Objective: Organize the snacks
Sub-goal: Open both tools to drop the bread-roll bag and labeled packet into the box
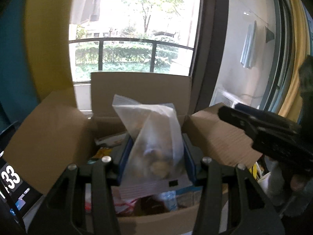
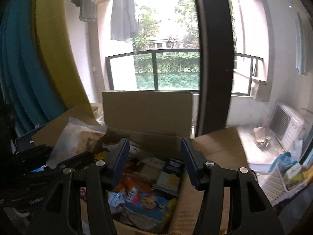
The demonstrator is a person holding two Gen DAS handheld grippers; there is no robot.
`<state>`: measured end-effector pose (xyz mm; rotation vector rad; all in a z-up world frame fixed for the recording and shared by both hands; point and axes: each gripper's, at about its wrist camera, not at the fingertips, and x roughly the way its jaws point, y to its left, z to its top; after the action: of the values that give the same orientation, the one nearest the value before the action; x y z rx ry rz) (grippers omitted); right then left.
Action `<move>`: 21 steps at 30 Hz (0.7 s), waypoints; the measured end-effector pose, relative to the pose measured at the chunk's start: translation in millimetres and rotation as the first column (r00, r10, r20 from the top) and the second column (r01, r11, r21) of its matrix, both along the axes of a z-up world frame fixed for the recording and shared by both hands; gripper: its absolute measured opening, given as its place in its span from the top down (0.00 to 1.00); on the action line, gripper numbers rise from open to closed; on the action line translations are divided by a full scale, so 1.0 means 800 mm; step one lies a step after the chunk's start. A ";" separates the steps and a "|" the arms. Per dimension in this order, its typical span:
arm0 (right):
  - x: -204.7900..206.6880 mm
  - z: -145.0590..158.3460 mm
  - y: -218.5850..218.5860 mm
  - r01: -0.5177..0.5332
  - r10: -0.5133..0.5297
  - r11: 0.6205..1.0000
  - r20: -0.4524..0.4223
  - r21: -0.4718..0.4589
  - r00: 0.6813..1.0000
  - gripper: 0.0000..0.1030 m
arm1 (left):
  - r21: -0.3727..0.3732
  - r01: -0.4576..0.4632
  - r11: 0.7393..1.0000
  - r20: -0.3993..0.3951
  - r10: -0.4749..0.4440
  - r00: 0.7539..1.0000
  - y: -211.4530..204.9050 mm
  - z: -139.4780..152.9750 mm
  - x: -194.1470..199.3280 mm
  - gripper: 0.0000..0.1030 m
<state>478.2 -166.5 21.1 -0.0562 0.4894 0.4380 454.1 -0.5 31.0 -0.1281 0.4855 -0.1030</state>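
An open cardboard box (image 1: 49,129) holds several snack packs. My left gripper (image 1: 155,152) is shut on a clear zip bag of round snacks (image 1: 156,137) and holds it upright above the box. My right gripper (image 2: 154,156) is open and empty, hovering over the box (image 2: 146,109), above colourful snack packs (image 2: 144,197). In the left wrist view the right gripper (image 1: 270,137) reaches in from the right. In the right wrist view the held bag (image 2: 74,137) and the left gripper show at the left.
A laptop screen (image 1: 11,184) sits at the left of the box. A white basket with items (image 2: 285,182) stands at the right. A window with a dark frame (image 2: 213,58) and yellow and teal curtains (image 2: 54,54) lie behind the box.
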 end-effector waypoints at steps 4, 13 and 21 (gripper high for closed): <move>-0.008 0.000 -0.020 0.026 -0.026 1.000 0.005 -0.001 1.000 0.44 | -0.022 0.026 0.999 -0.022 -0.026 0.999 -0.017 0.002 0.026 0.49; -0.030 0.000 -0.036 0.045 -0.044 0.998 0.026 -0.036 0.999 0.43 | -0.034 0.016 0.999 -0.012 -0.017 1.000 -0.026 0.017 0.013 0.11; -0.068 0.004 -0.029 0.030 -0.029 0.999 0.025 -0.027 0.999 0.43 | -0.021 -0.004 1.000 0.024 0.005 1.000 -0.009 0.033 -0.053 0.11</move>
<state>423.4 -190.0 24.0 -0.0807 0.4713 0.4015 412.0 -7.5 57.5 -0.1486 0.4598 -0.1055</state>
